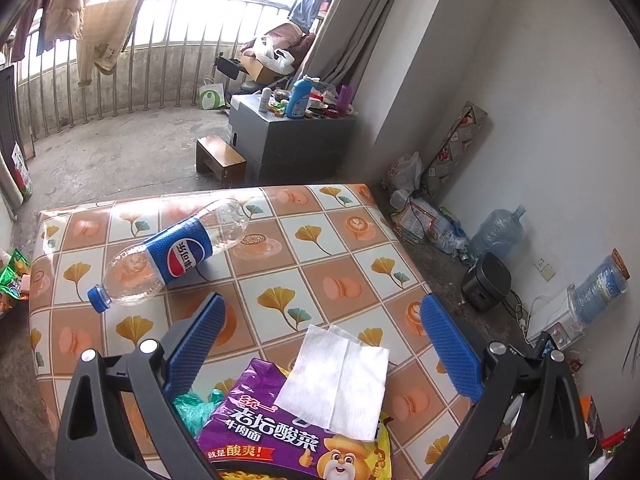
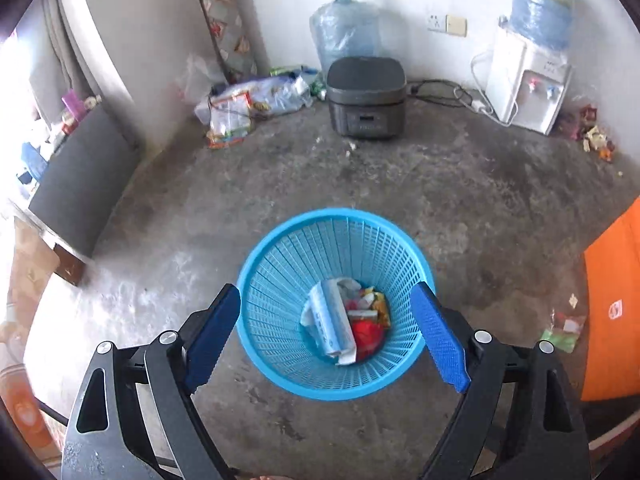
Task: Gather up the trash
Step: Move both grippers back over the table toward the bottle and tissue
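My left gripper (image 1: 324, 308) hangs open over a table with a patterned cloth (image 1: 320, 248). Below and between its blue fingers lie a white tissue (image 1: 336, 384) on a purple noodle packet (image 1: 280, 440), with a green plastic scrap (image 1: 196, 404) beside them. An empty Pepsi bottle (image 1: 172, 256) lies on its side further off to the left. My right gripper (image 2: 326, 296) is open above a blue mesh basket (image 2: 272, 360) on the floor. Inside the basket lie a white-blue wrapper (image 2: 332, 320) and red and yellow wrappers (image 2: 368, 320). Nothing is between either pair of fingers.
A dark rice cooker (image 2: 366, 96), a large water jug (image 2: 344, 28) and a water dispenser (image 2: 528, 80) stand by the wall. Bags of litter (image 2: 248, 104) lie in the corner. A small wooden stool (image 1: 220, 160) and a grey cabinet (image 1: 288, 136) stand beyond the table. An orange object (image 2: 616, 312) is at right.
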The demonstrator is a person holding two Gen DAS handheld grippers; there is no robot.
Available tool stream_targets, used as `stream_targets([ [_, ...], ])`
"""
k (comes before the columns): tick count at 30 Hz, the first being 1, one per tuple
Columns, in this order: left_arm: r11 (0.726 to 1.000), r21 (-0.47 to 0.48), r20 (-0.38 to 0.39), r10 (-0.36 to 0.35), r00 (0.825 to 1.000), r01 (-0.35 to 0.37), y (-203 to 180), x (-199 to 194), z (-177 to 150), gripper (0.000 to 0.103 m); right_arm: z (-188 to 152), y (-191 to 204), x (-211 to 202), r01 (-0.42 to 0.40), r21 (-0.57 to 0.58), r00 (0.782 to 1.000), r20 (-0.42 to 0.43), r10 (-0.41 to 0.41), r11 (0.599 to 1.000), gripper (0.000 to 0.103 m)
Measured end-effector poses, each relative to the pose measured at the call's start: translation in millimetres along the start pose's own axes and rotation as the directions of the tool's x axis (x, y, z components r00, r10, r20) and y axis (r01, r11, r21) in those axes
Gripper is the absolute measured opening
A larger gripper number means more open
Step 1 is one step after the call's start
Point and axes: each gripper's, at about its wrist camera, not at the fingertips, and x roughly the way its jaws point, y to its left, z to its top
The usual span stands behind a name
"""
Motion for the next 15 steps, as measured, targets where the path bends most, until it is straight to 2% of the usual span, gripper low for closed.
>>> stream_targets([
  [1,1.0,-0.011,0.014,0.014,1.0,-0.014,4.5,-4.7,-1.1,0.096,20.2,31.2,-24.8,-0.02,-0.011,0.998,0.051,0.021,1.0,0.083],
  [2,1.0,-0.02,0.025,0.025,0.999,-0.024,8.6,-8.8,-2.2,0.096,39.1,45.5,-36.5,-0.045,-0.036,0.993,0.11,0.049,0.998,0.083],
  [3,0.999,-0.025,0.033,0.025,0.999,-0.024,11.8,-13.0,-2.7,0.096,53.7,60.0,-62.3,-0.06,-0.069,0.982,0.175,0.071,0.996,0.084],
  [4,1.0,-0.027,0.043,0.016,0.999,-0.015,14.8,-17.3,-3.7,0.096,58.5,73.7,-92.5,-0.068,-0.106,0.964,0.25,0.093,0.992,0.09],
  [5,1.0,-0.027,0.055,0.008,0.998,-0.007,17.4,-22.0,-4.8,0.096,63.5,86.8,-120.6,-0.076,-0.147,0.936,0.329,0.122,0.986,0.096],
  [8,1.0,-0.016,0.109,-0.002,0.994,0.004,24.4,-38.1,-12.2,0.096,55.7,116.2,-189.7,-0.097,-0.276,0.823,0.518,0.233,0.956,0.096],
  [9,1.0,-0.01,0.126,0.002,0.992,0.0,26.7,-43.0,-15.7,0.096,50.9,126.5,-207.0,-0.104,-0.318,0.795,0.543,0.271,0.942,0.096],
  [12,1.0,-0.008,0.173,0.025,0.985,-0.024,36.9,-60.2,-28.8,0.096,38.4,157.6,-244.3,-0.143,-0.439,0.746,0.541,0.388,0.887,0.096],
  [15,0.999,-0.014,0.209,0.043,0.977,-0.041,52.9,-78.5,-42.1,0.096,20.7,187.4,-278.8,-0.266,-0.528,0.674,0.496,0.548,0.806,0.096],
])
